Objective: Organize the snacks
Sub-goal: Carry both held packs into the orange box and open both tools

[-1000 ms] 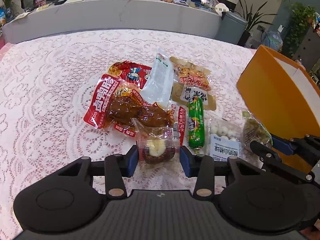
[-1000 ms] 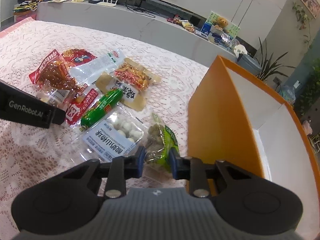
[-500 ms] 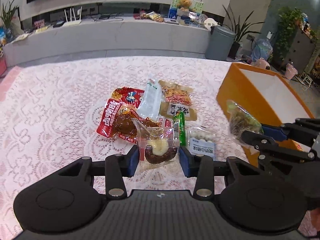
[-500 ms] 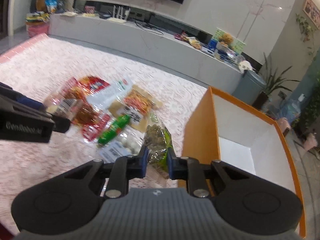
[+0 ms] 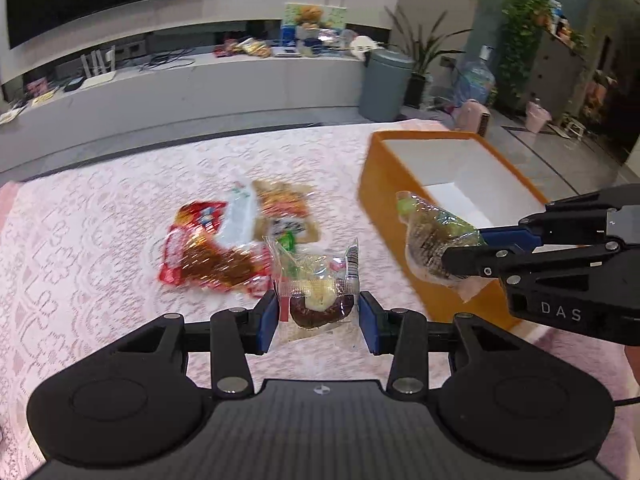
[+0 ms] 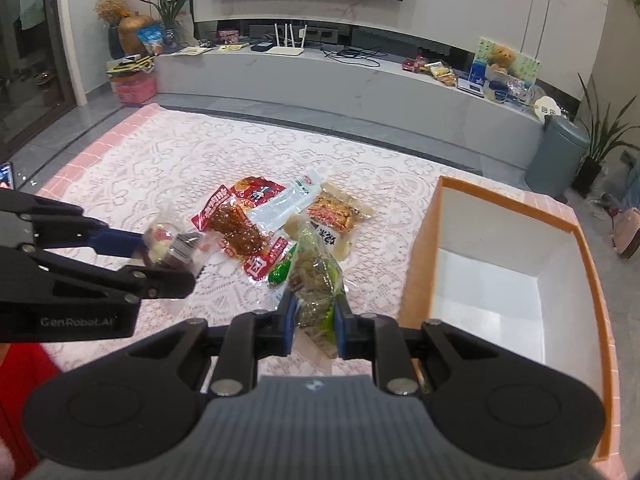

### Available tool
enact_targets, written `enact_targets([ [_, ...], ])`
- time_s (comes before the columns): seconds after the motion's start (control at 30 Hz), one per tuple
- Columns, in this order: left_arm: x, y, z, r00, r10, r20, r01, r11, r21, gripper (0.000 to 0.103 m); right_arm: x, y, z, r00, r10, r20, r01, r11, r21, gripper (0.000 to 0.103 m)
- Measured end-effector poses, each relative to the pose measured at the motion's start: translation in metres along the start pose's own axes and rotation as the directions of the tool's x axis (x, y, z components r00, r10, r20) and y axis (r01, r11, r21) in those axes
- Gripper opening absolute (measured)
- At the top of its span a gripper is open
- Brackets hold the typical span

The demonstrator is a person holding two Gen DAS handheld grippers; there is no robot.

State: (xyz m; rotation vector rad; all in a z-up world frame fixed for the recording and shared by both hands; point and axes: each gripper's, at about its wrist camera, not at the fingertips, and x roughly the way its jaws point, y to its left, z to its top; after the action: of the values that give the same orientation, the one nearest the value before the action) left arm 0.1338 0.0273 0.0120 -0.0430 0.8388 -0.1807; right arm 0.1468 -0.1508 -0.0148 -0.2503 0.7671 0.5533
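My left gripper [image 5: 318, 320] is shut on a clear packet with a brown and cream pastry [image 5: 318, 290], held above the table; the packet also shows in the right wrist view [image 6: 172, 246]. My right gripper [image 6: 314, 322] is shut on a clear green-edged packet of brown snack [image 6: 316, 280], held in the air left of the orange box [image 6: 416, 264]; from the left wrist view this packet [image 5: 434, 240] hangs over the box's near wall [image 5: 384, 208]. The box is white inside and holds nothing that I can see.
A heap of snack packets [image 6: 280, 220] lies mid-table on the pink lace cloth [image 6: 168, 168]: red ones, a clear white one, a green sausage [image 6: 282, 270]. A grey bin [image 6: 558, 156] and a long counter stand behind the table.
Both grippers have lifted their packets well above the table. The right one has moved toward the orange box, and the views now look down from higher up.
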Motion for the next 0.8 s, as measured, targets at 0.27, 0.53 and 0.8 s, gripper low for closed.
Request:
enact_targets([
  [0.27, 0.004, -0.052, 0.026, 0.998, -0.065, 0.0, 0.064, 0.989, 0.131, 0.048, -0.042, -0.029, -0.003, 0.998, -0.067, 0.004, 0.067, 0.993, -0.093, 0.017],
  [0.53, 0.032, -0.104, 0.051, 0.991, -0.133, -0.025, 0.135, 0.961, 0.243, 0.048, -0.054, -0.079, -0.006, 0.987, -0.16, -0.026, 0.155, 0.98, -0.121, 0.017],
  [0.8, 0.072, -0.148, 0.072, 0.982, -0.172, -0.082, 0.19, 0.905, 0.381, 0.048, -0.04, -0.136, -0.008, 0.976, -0.205, -0.067, 0.2, 0.976, -0.084, 0.017],
])
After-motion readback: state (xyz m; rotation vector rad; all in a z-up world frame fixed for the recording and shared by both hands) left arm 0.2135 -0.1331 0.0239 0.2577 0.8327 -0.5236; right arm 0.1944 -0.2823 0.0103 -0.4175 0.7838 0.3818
